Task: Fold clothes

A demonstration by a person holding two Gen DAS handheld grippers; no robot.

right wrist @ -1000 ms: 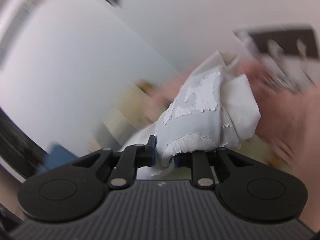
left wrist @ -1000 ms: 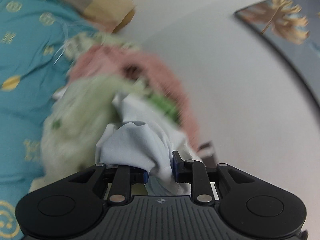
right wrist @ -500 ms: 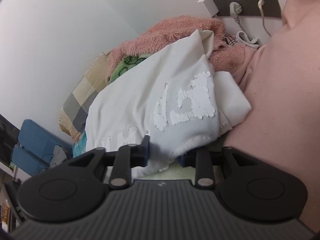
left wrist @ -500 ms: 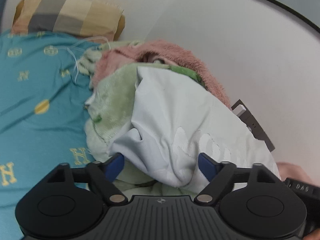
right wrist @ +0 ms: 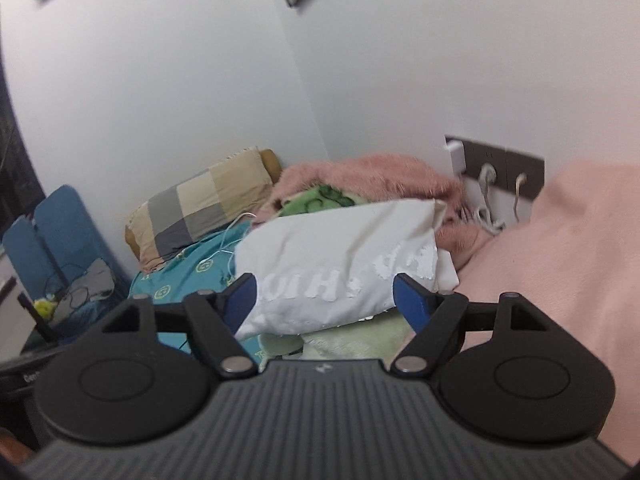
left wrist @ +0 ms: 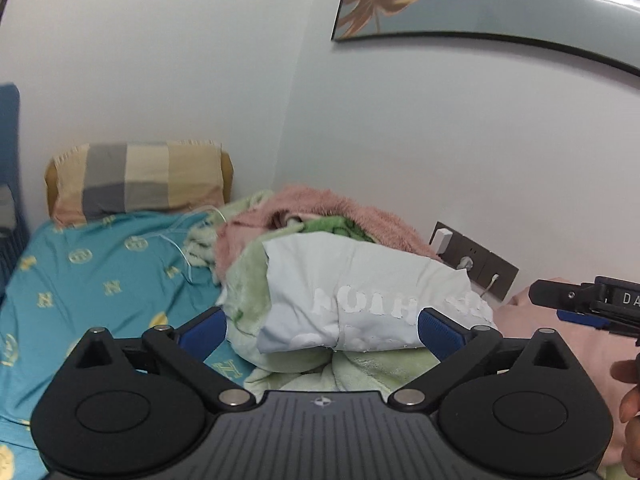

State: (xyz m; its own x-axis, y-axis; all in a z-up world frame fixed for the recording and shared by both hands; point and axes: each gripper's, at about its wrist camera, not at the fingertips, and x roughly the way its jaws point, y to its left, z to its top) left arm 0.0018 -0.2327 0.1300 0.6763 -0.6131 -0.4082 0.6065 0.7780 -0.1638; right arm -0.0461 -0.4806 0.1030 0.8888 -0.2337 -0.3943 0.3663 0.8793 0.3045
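Observation:
A folded white garment (left wrist: 360, 300) with white lettering lies on top of a heap of pale green and pink fleece clothes (left wrist: 320, 216) on the bed. It also shows in the right wrist view (right wrist: 344, 264). My left gripper (left wrist: 322, 330) is open and empty, just short of the garment's near edge. My right gripper (right wrist: 326, 296) is open and empty, also just in front of the garment. The right gripper shows at the right edge of the left wrist view (left wrist: 588, 304).
A teal patterned bedsheet (left wrist: 92, 284) lies to the left, with a checked pillow (left wrist: 140, 180) against the wall. A pink blanket (right wrist: 560, 260) lies to the right. A wall socket panel with plugs and cables (right wrist: 496, 168) sits behind the heap. Blue chairs (right wrist: 44, 232) stand far left.
Both grippers let go of the white garment, opened wide and drew back. The garment now rests folded on the heap.

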